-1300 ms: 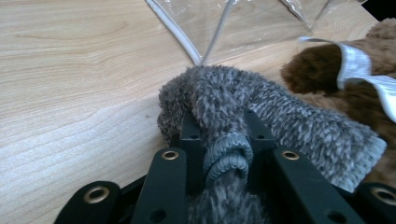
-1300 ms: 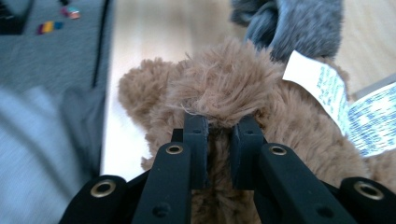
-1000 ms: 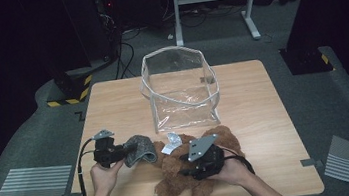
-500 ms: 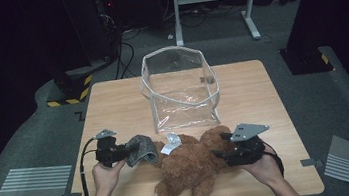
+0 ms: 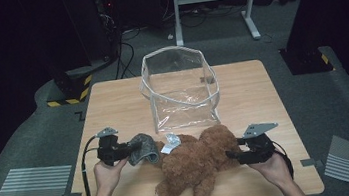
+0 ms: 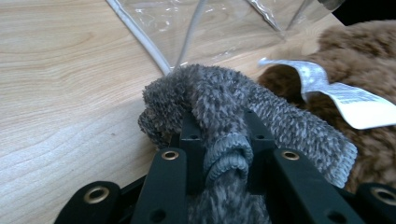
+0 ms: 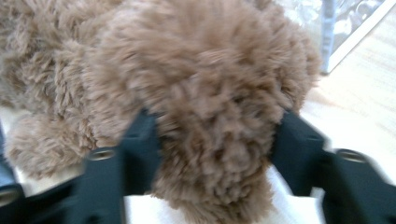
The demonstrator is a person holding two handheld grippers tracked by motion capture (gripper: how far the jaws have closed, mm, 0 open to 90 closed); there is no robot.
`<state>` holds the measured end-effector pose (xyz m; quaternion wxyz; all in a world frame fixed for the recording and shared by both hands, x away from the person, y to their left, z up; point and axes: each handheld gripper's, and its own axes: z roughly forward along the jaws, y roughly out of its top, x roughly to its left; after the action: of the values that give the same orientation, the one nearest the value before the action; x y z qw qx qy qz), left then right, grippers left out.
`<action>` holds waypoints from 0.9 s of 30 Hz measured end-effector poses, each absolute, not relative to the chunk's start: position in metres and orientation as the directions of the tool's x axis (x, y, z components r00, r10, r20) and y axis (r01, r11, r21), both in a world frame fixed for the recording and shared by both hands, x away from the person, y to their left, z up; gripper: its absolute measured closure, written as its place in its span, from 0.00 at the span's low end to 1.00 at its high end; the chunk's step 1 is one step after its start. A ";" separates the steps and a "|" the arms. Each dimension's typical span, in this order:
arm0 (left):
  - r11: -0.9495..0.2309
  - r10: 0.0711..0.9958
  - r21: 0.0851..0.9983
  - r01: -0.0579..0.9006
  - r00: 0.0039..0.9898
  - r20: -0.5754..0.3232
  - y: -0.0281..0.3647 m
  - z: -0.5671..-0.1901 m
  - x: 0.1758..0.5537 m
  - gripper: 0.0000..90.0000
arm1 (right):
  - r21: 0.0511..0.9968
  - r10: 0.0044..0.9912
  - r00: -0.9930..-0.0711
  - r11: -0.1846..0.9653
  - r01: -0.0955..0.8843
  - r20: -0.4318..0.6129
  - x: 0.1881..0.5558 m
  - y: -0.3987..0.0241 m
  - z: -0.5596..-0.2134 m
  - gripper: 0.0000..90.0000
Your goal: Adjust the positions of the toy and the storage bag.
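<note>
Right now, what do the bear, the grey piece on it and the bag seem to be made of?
Bear: brown plush, long shaggy matte pile. Grey piece: looks like knitted fabric, with looped yarn and a ribbed edge, probably a hat or scarf. Bag: clear soft plastic, glossy and creased, with pale edging.

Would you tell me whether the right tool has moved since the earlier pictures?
Yes. The right tool moved rightward along the teddy bear, toward the table's right edge, and its jaws have just been closing around the bear's fur.
</note>
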<state>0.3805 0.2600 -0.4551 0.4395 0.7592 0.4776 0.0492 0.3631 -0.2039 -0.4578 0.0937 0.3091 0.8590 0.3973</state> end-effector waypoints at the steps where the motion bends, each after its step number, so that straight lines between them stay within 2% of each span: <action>1: -0.161 0.767 0.715 0.680 0.542 -0.343 0.260 -0.455 0.380 0.83 | 0.741 0.602 -0.796 0.506 0.441 0.064 0.365 -0.203 -0.457 0.63; 6: -0.152 0.756 0.726 0.671 0.552 -0.352 0.260 -0.452 0.380 0.83 | 0.730 0.598 -0.802 0.556 0.397 -0.019 0.377 -0.201 -0.453 0.87; 8: -0.150 0.748 0.730 0.666 0.560 -0.357 0.258 -0.450 0.380 0.83 | 0.736 0.607 -0.793 0.559 0.381 -0.051 0.381 -0.201 -0.453 0.91; 14: -0.148 0.690 0.727 0.670 0.596 -0.409 0.240 -0.454 0.386 0.83 | 0.765 0.606 -0.792 0.545 0.343 -0.076 0.388 -0.198 -0.454 0.92; 15: -0.187 0.688 0.708 0.680 0.606 -0.400 0.232 -0.459 0.387 0.83 | 0.766 0.607 -0.791 0.545 0.341 -0.079 0.387 -0.197 -0.454 0.92; 17: -0.317 0.705 0.660 0.681 0.635 -0.316 0.212 -0.471 0.387 0.83 | 0.766 0.605 -0.792 0.547 0.338 -0.083 0.387 -0.197 -0.454 0.93; 20: -0.325 0.716 0.653 0.684 0.629 -0.303 0.213 -0.471 0.385 0.84 | 0.762 0.606 -0.791 0.551 0.339 -0.086 0.386 -0.198 -0.453 0.93; 22: -0.373 0.754 0.630 0.681 0.618 -0.221 0.220 -0.467 0.383 0.84 | 0.757 0.605 -0.791 0.560 0.336 -0.097 0.385 -0.199 -0.453 0.93; 24: -0.379 0.783 0.623 0.684 0.596 -0.177 0.228 -0.462 0.381 0.84 | 0.756 0.605 -0.790 0.563 0.333 -0.101 0.385 -0.199 -0.452 0.93; 27: -0.327 0.798 0.656 0.680 0.570 -0.194 0.241 -0.456 0.380 0.84 | 0.758 0.605 -0.790 0.562 0.331 -0.103 0.385 -0.200 -0.453 0.93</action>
<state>0.3804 0.2412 -0.4558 0.3585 0.8104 0.4561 0.0822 0.3852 -0.1997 -0.4527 0.1790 0.2703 0.8653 0.3823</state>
